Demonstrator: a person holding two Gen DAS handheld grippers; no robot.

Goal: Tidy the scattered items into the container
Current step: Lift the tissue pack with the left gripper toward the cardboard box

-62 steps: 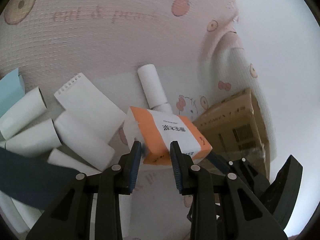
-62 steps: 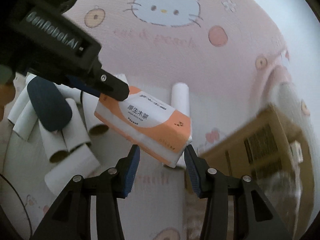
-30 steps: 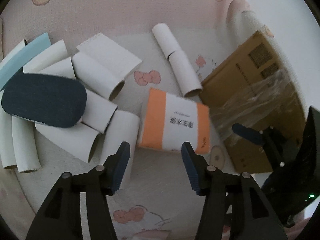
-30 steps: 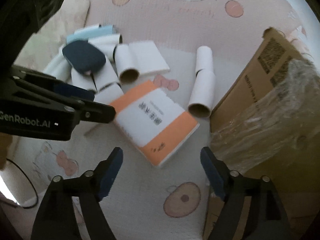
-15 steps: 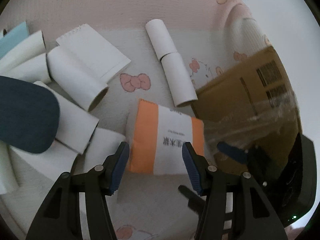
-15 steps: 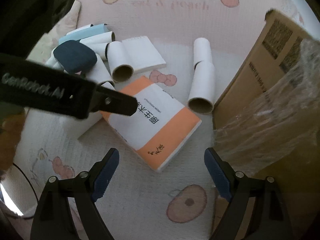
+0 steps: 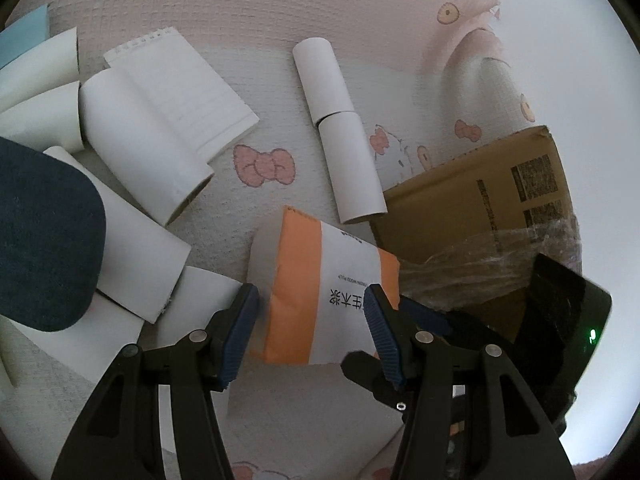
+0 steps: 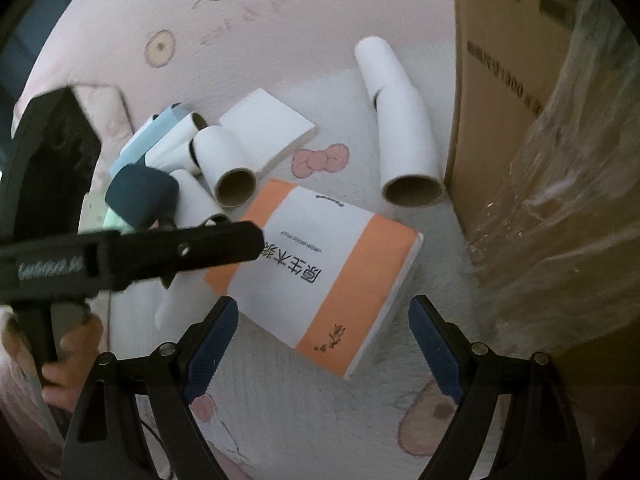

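Note:
An orange-and-white tissue pack (image 7: 320, 292) (image 8: 320, 272) lies on the pink cartoon-print mat, beside the corner of a brown cardboard box (image 7: 480, 208) (image 8: 500, 100) partly covered in clear film. My left gripper (image 7: 310, 332) is open just above the pack's near end, one pad by its left edge and the other over its right edge. In the right wrist view one left finger (image 8: 224, 248) lies across the pack's left corner. My right gripper (image 8: 324, 344) is open wide, and the pack's near corner sits between its fingers without touching either.
Several white cardboard tubes (image 7: 344, 128) (image 8: 404, 128), a white notepad (image 7: 188, 92) (image 8: 264, 128), a dark blue oval object (image 7: 44, 236) (image 8: 140, 196) and a light blue piece (image 8: 148, 136) lie scattered on the mat. A hand (image 8: 68, 352) grips the left tool's handle.
Two seconds ago both grippers held the pack in the air; it then lay on the mat with both open. Since then both have sunk closer, and the right one has rolled.

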